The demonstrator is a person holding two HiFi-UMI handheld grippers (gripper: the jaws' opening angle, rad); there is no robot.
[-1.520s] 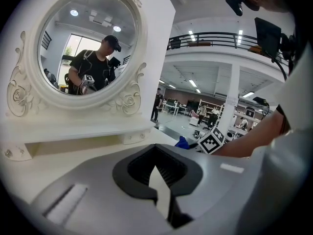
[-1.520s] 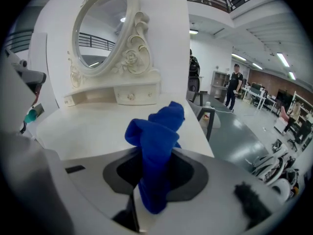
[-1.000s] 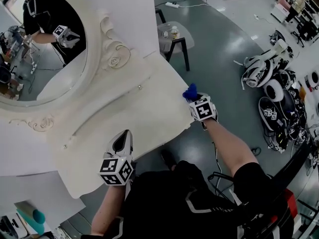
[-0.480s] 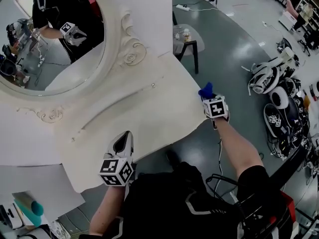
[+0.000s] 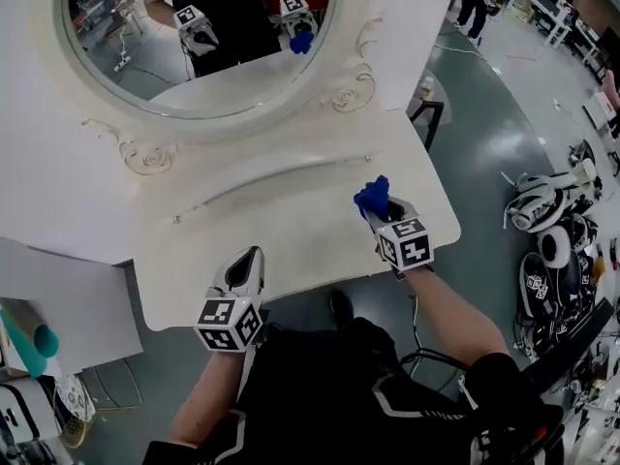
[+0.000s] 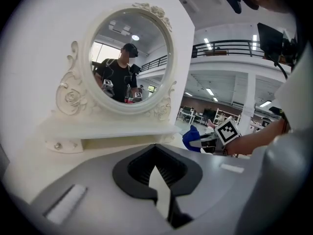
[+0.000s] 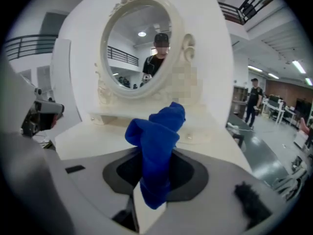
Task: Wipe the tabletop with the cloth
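Gripping the blue cloth [image 7: 155, 146] as a bunched wad, the right gripper [image 5: 384, 217] has its jaws closed tight on the cloth's lower part; the free end stands up and forward of the jaw tips, over the cream tabletop [image 5: 281, 235]. Contact between cloth and tabletop cannot be confirmed from any view.

The left gripper [image 6: 161, 180] has its jaws together with nothing between them; it sits at the tabletop's front edge, well apart from the cloth.

Probable faults:

- Narrow contact: the wad presents a small face ahead of the jaws; each pass would likely cover a thin strip, leaving unwiped bands.
- Scraping: if the jaws are pitched too low, the hard tips may reach the painted surface before the cloth; marks could result.
- Slippage: drag against the tabletop may pull the cloth out from between the jaws, since only its lower fold is clamped.
- Collision: a raised shelf [image 7: 146, 119] with knobs [image 5: 367, 158] lies beyond the jaws, below the oval mirror [image 5: 194, 37]; a long forward stroke could strike it.
- Overrun: the tabletop's edge lies just outboard of the right jaws; a sideways stroke may carry the cloth off the surface.
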